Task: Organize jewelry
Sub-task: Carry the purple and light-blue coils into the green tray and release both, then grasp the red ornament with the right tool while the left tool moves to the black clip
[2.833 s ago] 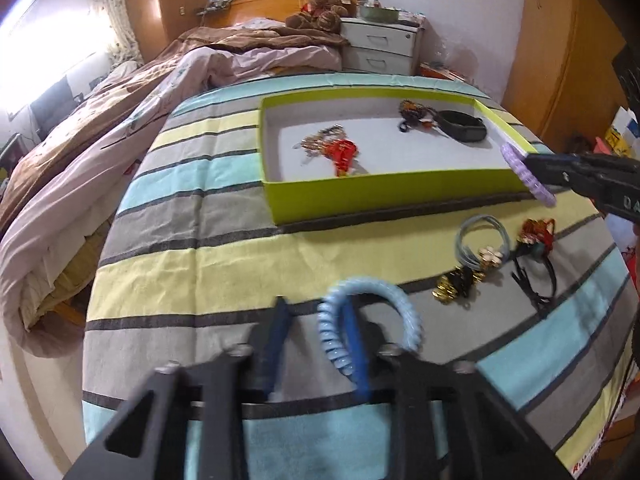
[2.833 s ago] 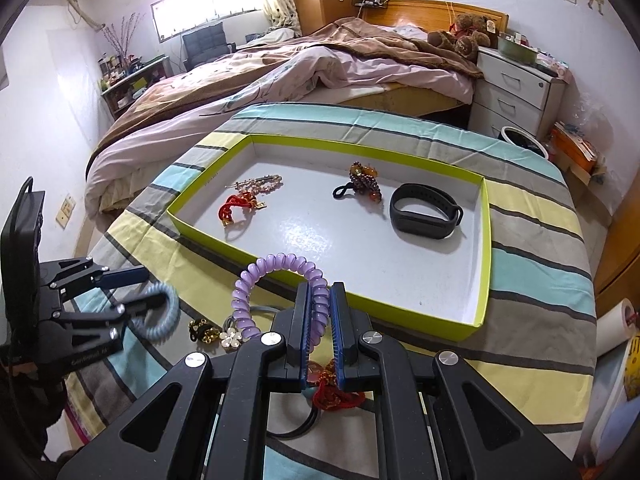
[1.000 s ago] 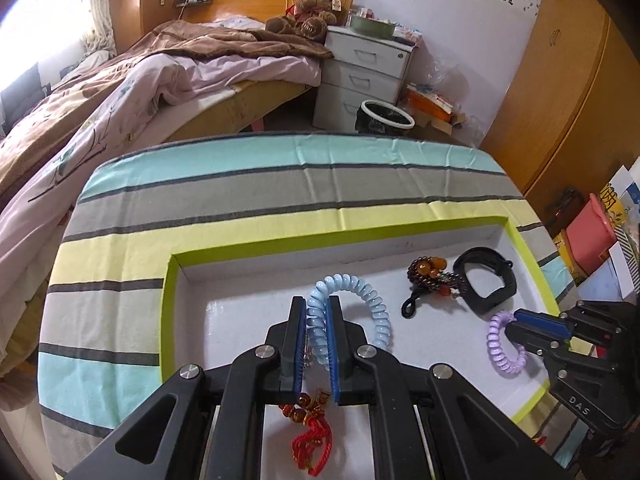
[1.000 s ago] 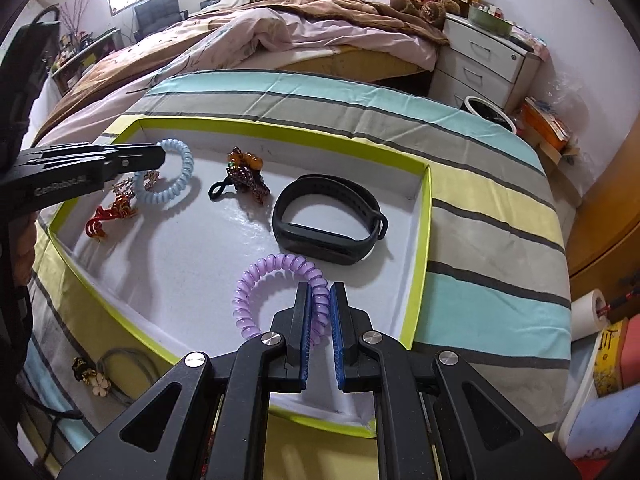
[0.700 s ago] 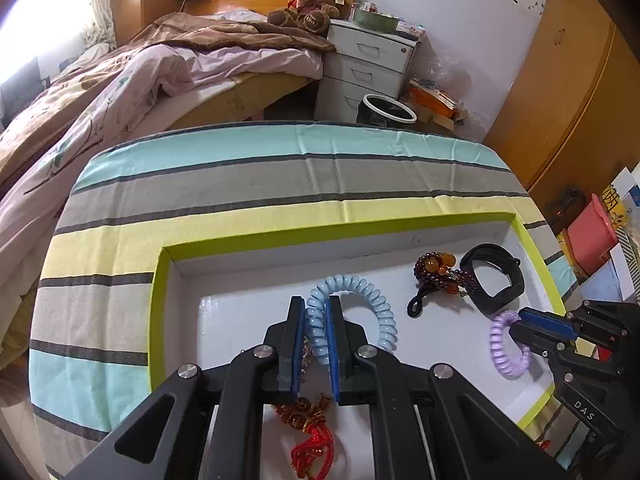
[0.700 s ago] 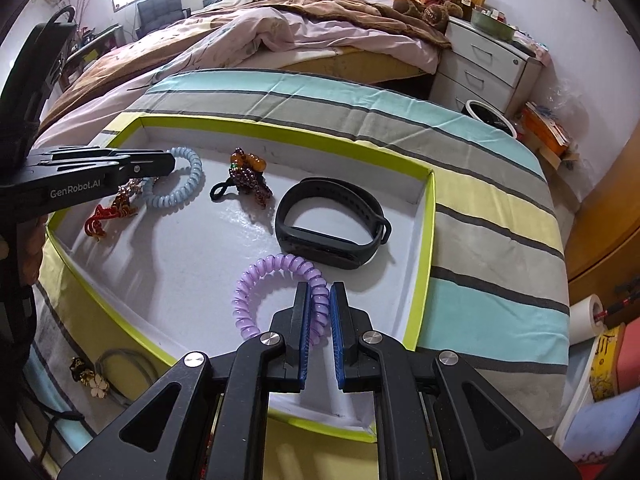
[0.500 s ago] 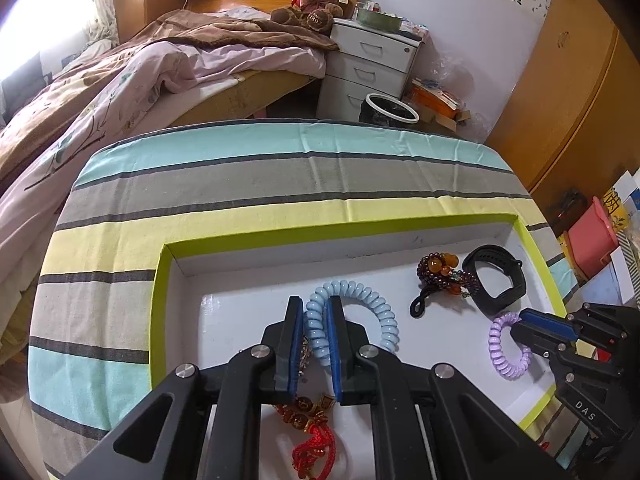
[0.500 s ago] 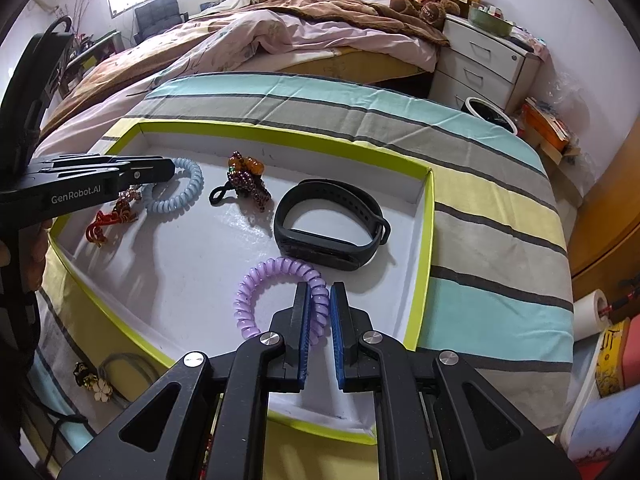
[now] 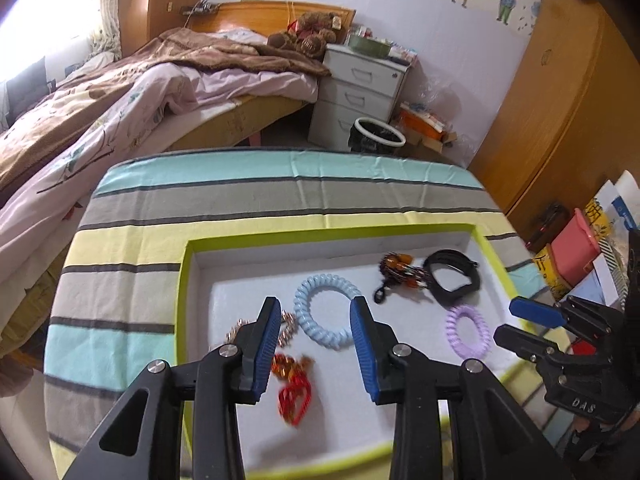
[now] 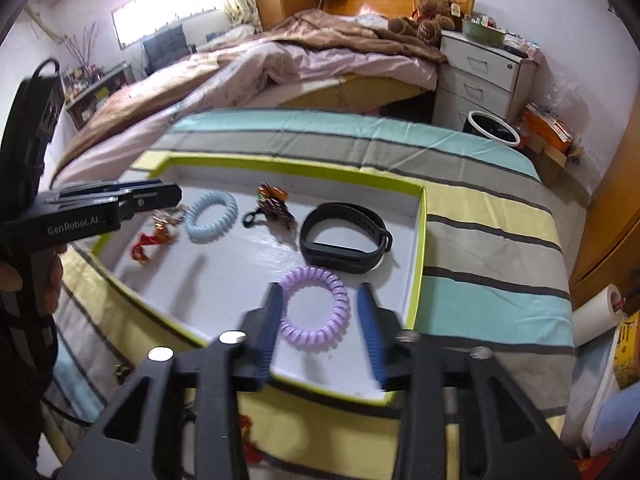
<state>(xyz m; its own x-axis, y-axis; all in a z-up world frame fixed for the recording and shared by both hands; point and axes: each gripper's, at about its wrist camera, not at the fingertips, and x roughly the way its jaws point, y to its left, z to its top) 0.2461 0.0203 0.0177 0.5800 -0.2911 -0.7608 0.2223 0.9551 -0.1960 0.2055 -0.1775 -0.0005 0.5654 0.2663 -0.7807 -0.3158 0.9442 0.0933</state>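
Note:
A lime-edged white tray lies on the striped cloth. In it lie a light blue coil band, a purple coil band, a black wristband, a dark beaded piece, a red charm and a gold chain piece. My left gripper is open, just short of the blue band. My right gripper is open, with the purple band lying between its fingers.
The striped cloth covers a table. Beyond it are a bed, a white drawer unit and a bin. Loose jewelry lies on the cloth below the tray's near wall. A wooden wardrobe stands at the right.
Both grippers have opened and let go of their coil bands, which now lie flat in the tray. Both grippers have drawn back and up a little.

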